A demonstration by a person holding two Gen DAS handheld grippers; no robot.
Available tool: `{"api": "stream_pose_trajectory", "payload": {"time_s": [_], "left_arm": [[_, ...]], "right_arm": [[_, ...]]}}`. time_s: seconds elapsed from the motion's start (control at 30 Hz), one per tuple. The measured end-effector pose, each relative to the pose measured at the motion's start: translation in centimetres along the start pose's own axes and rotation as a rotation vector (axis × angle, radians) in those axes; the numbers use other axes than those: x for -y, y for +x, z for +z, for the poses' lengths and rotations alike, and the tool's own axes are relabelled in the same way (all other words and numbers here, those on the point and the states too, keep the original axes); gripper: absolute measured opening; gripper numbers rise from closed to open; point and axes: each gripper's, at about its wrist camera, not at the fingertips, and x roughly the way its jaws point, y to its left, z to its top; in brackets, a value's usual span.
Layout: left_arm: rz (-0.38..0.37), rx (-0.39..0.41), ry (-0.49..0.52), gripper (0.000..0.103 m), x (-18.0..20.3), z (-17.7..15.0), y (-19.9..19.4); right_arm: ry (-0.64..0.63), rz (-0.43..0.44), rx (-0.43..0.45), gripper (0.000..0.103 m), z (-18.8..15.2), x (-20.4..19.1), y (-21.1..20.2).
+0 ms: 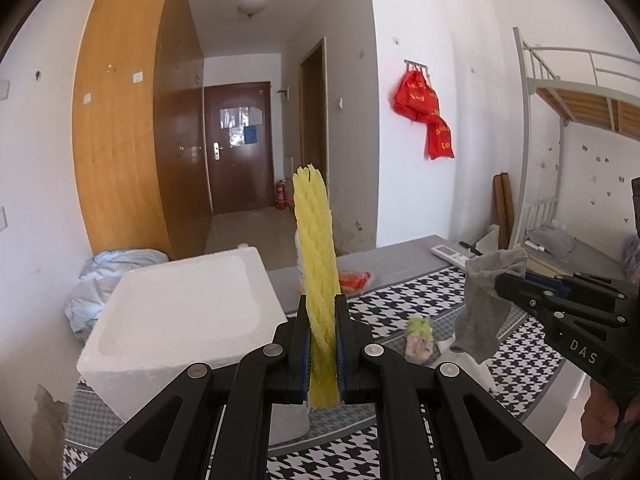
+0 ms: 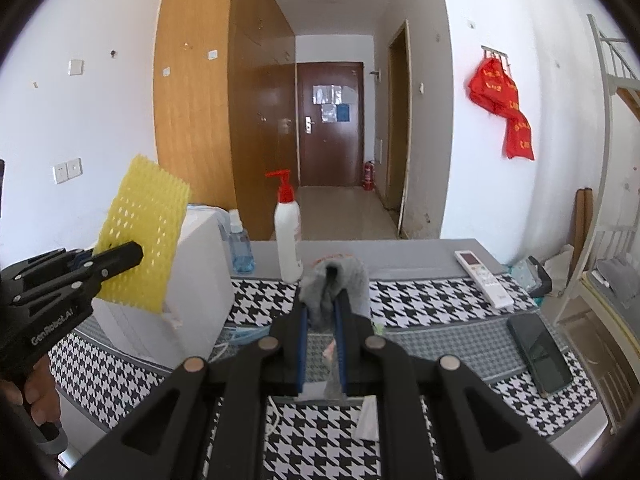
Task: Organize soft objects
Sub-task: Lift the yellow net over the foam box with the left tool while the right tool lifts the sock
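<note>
Sock [image 2: 335,280], foam net [image 1: 316,280] beside foam box [image 1: 180,320]

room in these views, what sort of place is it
Probably a dormitory bedroom: a white metal bunk bed stands at the right, tall wooden wardrobes line the left wall, and a dark brown entry door closes a short hallway.

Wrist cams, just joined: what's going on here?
A person holds a handheld gripper in each hand over a table with a houndstooth cloth. The left gripper is shut on a yellow foam net sleeve, held upright just right of a white foam box. The right gripper is shut on a grey sock, lifted off the table. Both items are in the air; neither is in the box yet. A small green and pink soft item lies on the cloth.
</note>
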Motion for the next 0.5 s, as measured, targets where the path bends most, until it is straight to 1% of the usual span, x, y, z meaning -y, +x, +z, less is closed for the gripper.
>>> {"api": "stream_pose_trajectory", "payload": {"time_s": [0.2, 0.5], "left_arm": [[0.028, 0.027, -0.011, 0.01, -1.1, 1.0, -0.5], [0.093, 0.05, -0.023, 0.01, -2.8, 2.0, -1.0]], "right_arm": [[-0.026, 0.029, 0.029, 0.015, 1.2, -1.2, -0.3], [-0.048, 0.066, 0.056, 0.015, 2.5, -2.7, -0.1]]}}
